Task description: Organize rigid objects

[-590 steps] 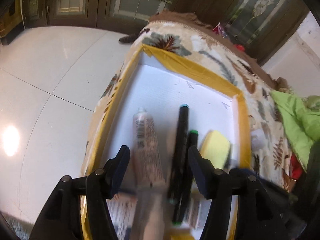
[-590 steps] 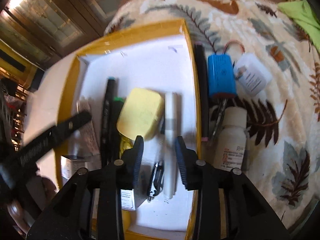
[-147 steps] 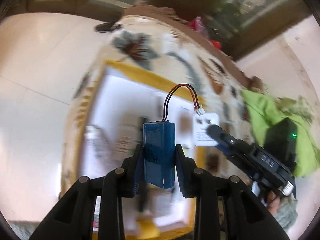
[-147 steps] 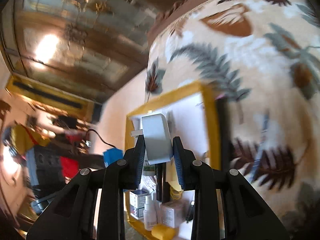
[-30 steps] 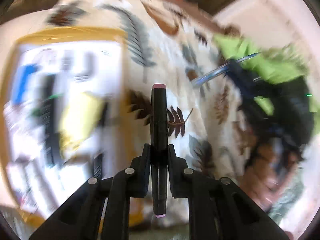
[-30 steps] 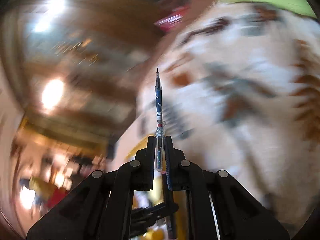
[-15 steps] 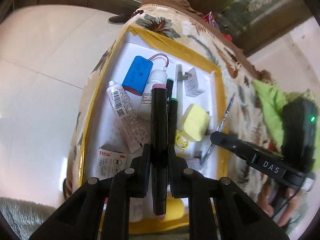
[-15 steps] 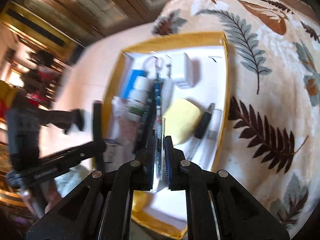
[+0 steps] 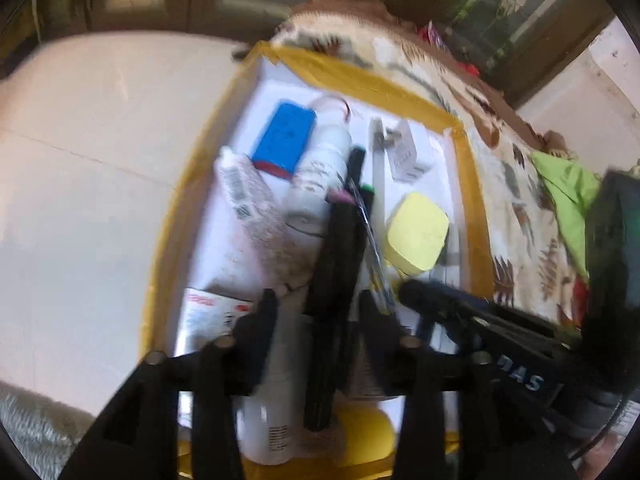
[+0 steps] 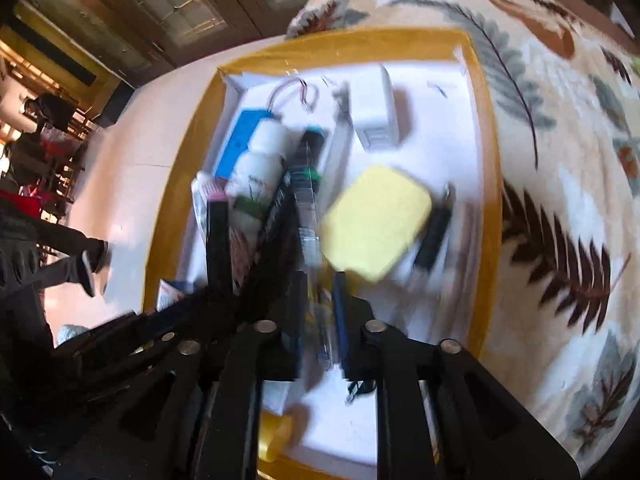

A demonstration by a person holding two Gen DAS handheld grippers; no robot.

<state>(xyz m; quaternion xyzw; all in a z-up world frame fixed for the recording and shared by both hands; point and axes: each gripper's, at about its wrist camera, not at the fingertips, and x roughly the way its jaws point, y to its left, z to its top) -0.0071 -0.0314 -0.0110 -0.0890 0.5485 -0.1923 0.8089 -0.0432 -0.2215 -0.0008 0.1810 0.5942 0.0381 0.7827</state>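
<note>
Black marker between opening left claw

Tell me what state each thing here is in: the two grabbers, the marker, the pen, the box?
Left gripper: jaws opening, clear of the marker.
Black marker: lying between those jaws, on the pile.
Right gripper: jaws opening around the pen.
Pen: lying in the box.
Box: open-topped, crowded.

My two grippers are matte black plastic linkages, the left gripper and right gripper alike, with silver rivets at the pivots, dark-blue pads inside the jaws and white "DAS" lettering.
</note>
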